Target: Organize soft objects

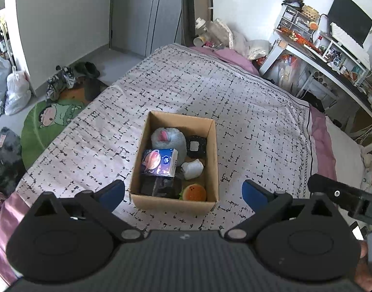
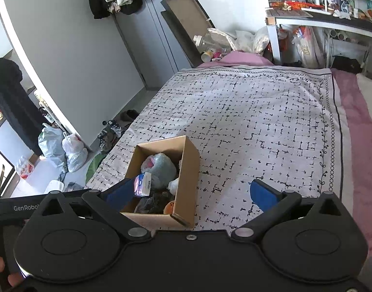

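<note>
In the left view the left tool [image 1: 183, 192] gapes wide and empty over the box [image 1: 175, 203] of soft toys at centre, while in the right view the equally empty right tool [image 2: 190, 193] straddles its corner, so a careless descent could tip the box [image 2: 186, 182] off the bed [image 2: 259, 121].

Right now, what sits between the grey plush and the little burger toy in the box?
In the left wrist view, a tissue pack and a white soft lump lie between the grey plush and burger toy, over a dark bundle.
</note>
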A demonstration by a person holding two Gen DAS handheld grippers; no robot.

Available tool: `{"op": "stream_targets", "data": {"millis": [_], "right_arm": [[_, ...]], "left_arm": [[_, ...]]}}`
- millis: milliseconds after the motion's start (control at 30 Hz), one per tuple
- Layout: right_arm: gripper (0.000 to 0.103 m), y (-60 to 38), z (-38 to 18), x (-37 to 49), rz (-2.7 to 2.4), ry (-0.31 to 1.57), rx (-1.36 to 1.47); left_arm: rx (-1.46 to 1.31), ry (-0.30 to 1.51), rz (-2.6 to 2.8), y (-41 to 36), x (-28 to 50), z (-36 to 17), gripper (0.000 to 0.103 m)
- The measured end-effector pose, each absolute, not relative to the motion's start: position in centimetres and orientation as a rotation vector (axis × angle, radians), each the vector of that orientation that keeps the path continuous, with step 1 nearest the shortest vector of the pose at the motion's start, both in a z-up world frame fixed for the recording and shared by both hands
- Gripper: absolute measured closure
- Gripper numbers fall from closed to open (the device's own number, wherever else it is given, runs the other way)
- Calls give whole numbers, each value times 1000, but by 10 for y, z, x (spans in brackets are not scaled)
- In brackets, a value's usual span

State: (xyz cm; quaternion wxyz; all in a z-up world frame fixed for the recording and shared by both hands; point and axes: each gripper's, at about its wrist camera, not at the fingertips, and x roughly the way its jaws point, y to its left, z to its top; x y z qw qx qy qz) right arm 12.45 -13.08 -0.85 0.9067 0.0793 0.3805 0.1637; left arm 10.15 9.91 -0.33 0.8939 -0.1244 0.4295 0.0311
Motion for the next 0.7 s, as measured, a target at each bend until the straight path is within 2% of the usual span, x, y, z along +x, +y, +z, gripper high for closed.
{"op": "stream_targets", "data": {"millis": [700], "right_arm": [[0,-144,25,60,299,708,103]], "left_arm": [[-181,789,57,78,33,32,1]]}}
